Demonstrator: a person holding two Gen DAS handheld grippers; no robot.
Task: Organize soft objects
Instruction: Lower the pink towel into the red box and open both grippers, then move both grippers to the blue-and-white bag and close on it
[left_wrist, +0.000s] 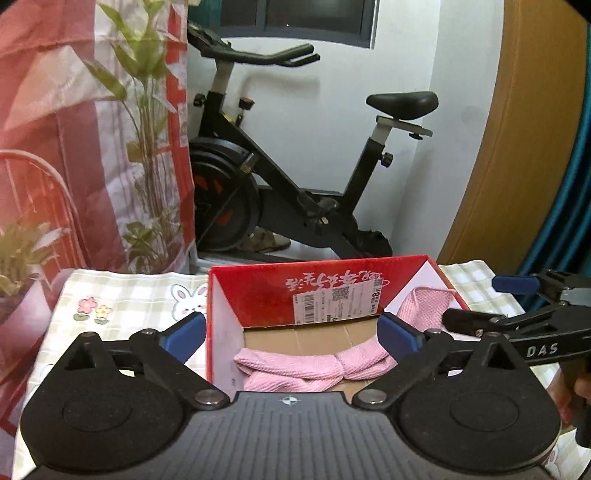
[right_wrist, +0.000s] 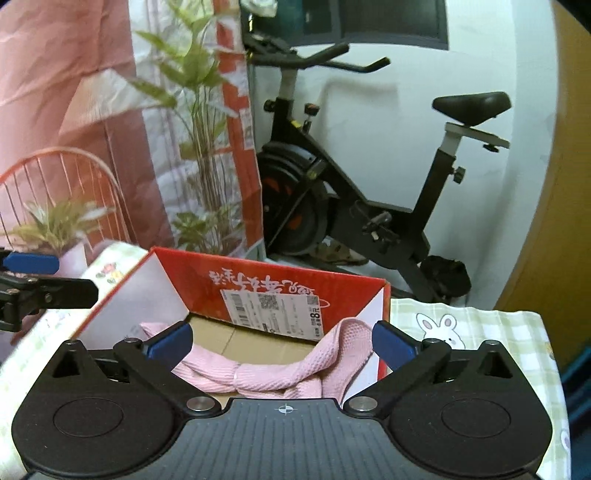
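Observation:
A pink knitted cloth (left_wrist: 295, 369) (right_wrist: 258, 373) lies inside an open red cardboard box (left_wrist: 258, 291) (right_wrist: 177, 273), one end draped up the box's right wall. My left gripper (left_wrist: 291, 334) hovers above the box's near side, jaws wide open, nothing between the blue pads (left_wrist: 186, 332). The right gripper (right_wrist: 282, 343) also stands wide open over the cloth, not touching it. In the left wrist view the right gripper (left_wrist: 517, 306) shows at the right edge. The left gripper (right_wrist: 37, 280) appears at the left edge of the right wrist view.
The box sits on a table with a green checked cloth (left_wrist: 122, 291) (right_wrist: 480, 325) printed with rabbits. Behind stand an exercise bike (left_wrist: 295, 177) (right_wrist: 369, 206), potted plants (left_wrist: 22, 266) (right_wrist: 55, 229), a red wire chair (left_wrist: 44, 184) and a wooden panel (left_wrist: 517, 147).

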